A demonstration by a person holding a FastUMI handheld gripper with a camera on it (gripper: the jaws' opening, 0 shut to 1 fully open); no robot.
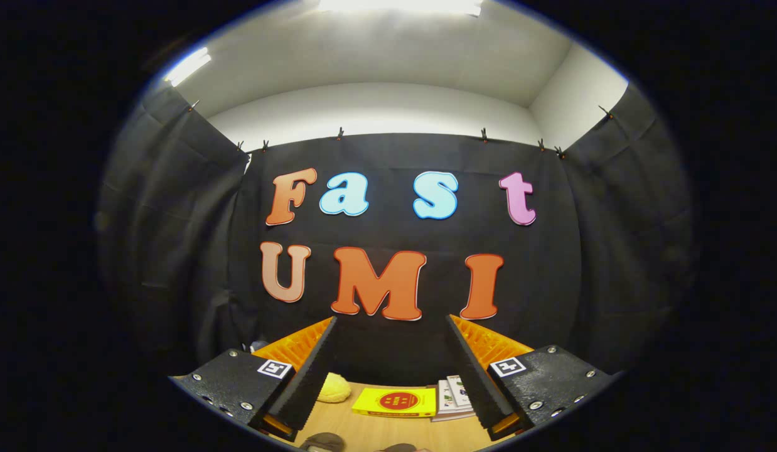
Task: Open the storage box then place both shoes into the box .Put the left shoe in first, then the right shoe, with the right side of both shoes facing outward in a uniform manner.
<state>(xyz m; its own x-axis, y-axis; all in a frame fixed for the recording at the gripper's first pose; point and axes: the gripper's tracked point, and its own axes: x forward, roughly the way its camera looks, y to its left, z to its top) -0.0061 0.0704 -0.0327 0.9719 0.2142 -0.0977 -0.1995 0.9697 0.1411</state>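
- My gripper [391,370] hangs released over the wooden table [388,430], its two fingers spread wide and touching nothing.
- The fingers [310,370] are black-padded with orange backs, and they point toward the black cloth wall rather than down at the table.
- I'll use the yellow box [396,402] as my landmark: it lies flat on the table in the gap between the fingers, a bit beyond their bases, with a red round mark on its top.
- Just right of the yellow box, touching or nearly so, lies a small stack of booklets [454,397], partly hidden by the right finger.
- Left of the yellow box, near the left finger's pad, sits a soft pale-yellow lump [334,388]; I cannot tell what it is.
- Nearer to me than the yellow box, low between the finger bases, I see the dark grey top of a shoe [324,442], and beside it a sliver of a second shoe [400,447].
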